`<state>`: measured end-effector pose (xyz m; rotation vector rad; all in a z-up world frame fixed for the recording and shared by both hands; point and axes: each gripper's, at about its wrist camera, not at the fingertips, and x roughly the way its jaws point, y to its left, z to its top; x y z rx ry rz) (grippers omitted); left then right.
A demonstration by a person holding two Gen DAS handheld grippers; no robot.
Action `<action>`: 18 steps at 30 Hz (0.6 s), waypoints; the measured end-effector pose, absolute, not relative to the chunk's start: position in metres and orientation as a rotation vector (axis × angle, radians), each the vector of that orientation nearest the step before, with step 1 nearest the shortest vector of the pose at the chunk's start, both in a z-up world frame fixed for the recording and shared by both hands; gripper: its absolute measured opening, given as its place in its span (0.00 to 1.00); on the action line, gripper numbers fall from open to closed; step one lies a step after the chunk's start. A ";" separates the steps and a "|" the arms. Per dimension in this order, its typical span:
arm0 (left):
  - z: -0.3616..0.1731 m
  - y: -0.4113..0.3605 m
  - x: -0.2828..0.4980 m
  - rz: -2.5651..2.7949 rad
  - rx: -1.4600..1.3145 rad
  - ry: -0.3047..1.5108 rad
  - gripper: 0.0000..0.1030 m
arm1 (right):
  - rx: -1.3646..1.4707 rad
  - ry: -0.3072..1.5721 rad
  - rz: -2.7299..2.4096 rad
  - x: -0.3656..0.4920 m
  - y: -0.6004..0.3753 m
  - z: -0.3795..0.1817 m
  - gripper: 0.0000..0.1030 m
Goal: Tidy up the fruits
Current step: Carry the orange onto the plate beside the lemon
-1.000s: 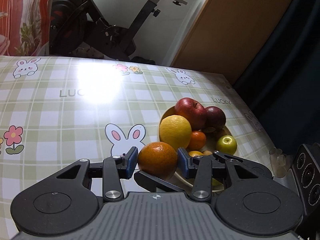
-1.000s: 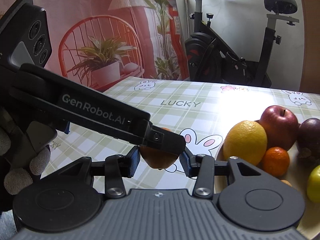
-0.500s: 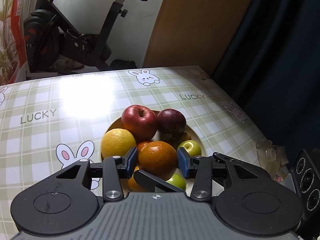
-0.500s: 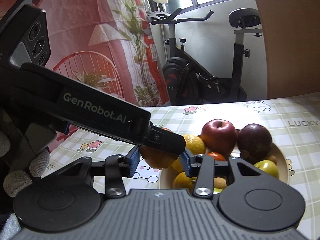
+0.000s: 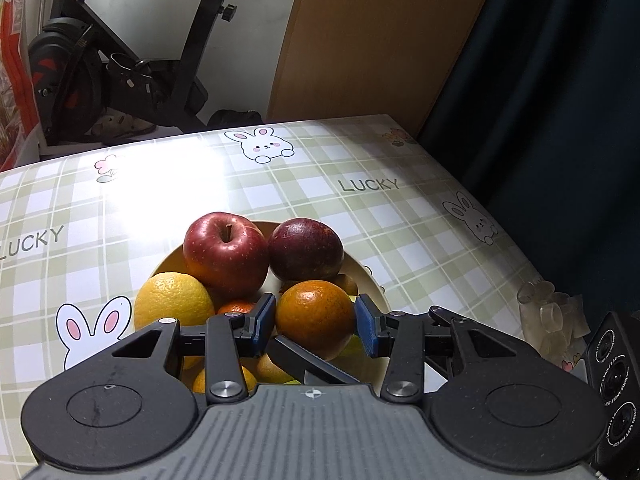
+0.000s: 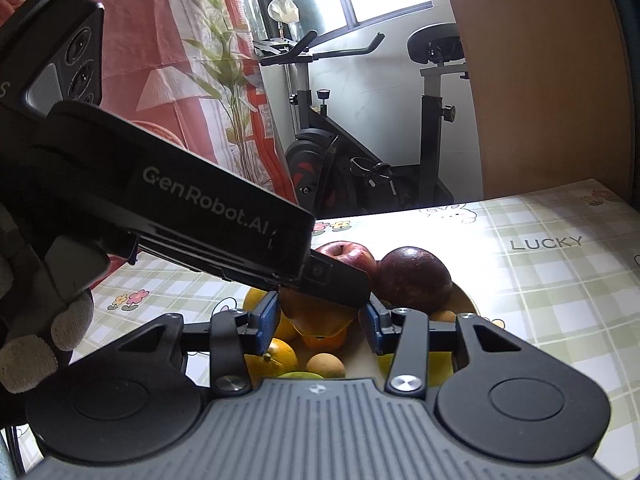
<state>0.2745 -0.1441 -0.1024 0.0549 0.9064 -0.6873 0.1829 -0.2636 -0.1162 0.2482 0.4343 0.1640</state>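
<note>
Both grippers hold one orange (image 5: 314, 317) between them above a cream fruit bowl (image 5: 370, 280). My left gripper (image 5: 316, 322) has its blue pads against the orange's sides. My right gripper (image 6: 319, 320) is closed on the same orange (image 6: 316, 320), which is partly hidden behind the left gripper's body (image 6: 208, 224). The bowl holds a red apple (image 5: 224, 252), a dark red apple (image 5: 306, 250), a yellow orange (image 5: 172, 302), small tangerines and green fruit underneath.
The table wears a green checked cloth (image 5: 400, 220) with rabbits and "LUCKY" print. An exercise bike (image 6: 360, 152) stands behind the table. Crumpled clear plastic (image 5: 548, 316) lies near the right edge. A dark curtain (image 5: 560, 80) hangs right.
Both grippers carried the orange from the bare cloth left of the bowl to right over the bowl. The grip on the orange stayed the same.
</note>
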 end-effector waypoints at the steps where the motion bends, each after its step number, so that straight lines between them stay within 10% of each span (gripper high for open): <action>1: -0.104 -0.146 0.276 -0.686 0.055 0.908 0.45 | 0.251 0.436 0.162 0.184 -0.265 -0.118 0.44; 18: -0.112 -0.154 0.287 -0.664 0.056 0.916 0.45 | 0.226 0.436 0.147 0.196 -0.275 -0.135 0.44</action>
